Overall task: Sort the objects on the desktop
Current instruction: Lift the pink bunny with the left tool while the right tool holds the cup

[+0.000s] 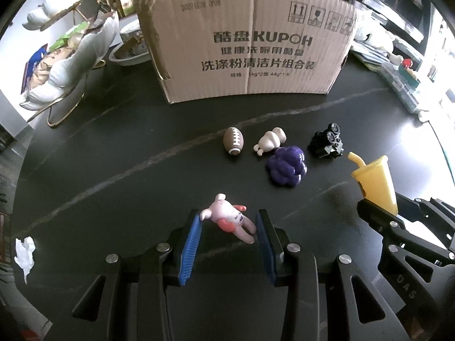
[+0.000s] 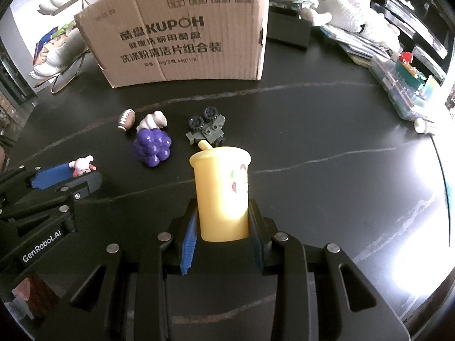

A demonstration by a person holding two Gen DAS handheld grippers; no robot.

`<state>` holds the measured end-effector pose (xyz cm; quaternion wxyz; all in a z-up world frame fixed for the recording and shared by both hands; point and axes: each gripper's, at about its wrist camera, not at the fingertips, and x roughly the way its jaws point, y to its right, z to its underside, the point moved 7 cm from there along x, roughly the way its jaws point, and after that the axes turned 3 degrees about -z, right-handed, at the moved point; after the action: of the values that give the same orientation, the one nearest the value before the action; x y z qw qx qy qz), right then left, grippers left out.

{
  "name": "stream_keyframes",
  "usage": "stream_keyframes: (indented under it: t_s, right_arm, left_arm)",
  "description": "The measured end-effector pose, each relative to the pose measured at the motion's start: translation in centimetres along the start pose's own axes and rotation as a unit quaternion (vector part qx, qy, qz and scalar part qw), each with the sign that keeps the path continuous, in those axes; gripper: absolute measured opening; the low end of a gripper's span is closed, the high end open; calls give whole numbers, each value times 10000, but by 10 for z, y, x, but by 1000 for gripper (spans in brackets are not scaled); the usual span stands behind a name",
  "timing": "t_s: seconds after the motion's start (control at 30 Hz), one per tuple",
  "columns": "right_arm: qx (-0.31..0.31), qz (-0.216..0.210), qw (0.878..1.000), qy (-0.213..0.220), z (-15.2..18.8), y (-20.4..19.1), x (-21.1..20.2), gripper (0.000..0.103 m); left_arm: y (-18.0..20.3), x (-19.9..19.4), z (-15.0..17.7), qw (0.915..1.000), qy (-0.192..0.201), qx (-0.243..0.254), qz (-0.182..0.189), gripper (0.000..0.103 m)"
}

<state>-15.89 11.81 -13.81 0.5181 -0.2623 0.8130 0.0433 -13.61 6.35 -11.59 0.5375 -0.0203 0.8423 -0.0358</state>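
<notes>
Yellow cup clamped in right hand-held gripper; left hand-held gripper spread around pink bunny

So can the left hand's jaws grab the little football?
Probably not right now. The left gripper has the pink bunny lying between its open jaws, so that is in the way. Past the bunny, the table to the football looks free.

Glossy plastic grapes and yellow cup – corrugated cardboard box, dark polished table.
</notes>
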Motion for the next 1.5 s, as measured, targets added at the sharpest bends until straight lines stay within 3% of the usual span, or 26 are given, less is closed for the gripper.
stream_keyframes:
  t_s: [0.37, 1.03, 1.5]
  right_arm:
    - [-112, 33, 9997, 236, 1, -13, -28, 30]
    - [-266, 13, 9972, 692, -1, -38, -78, 30]
    - [-280, -2, 9954, 916, -21, -40, -96, 30]
  left_arm:
    - [-43, 4, -6, 9997, 232, -71, 42, 36]
    - [-59, -56, 0, 9968, 785, -117, -34, 36]
    - [-67, -73, -22, 9955, 936, -152, -11, 36]
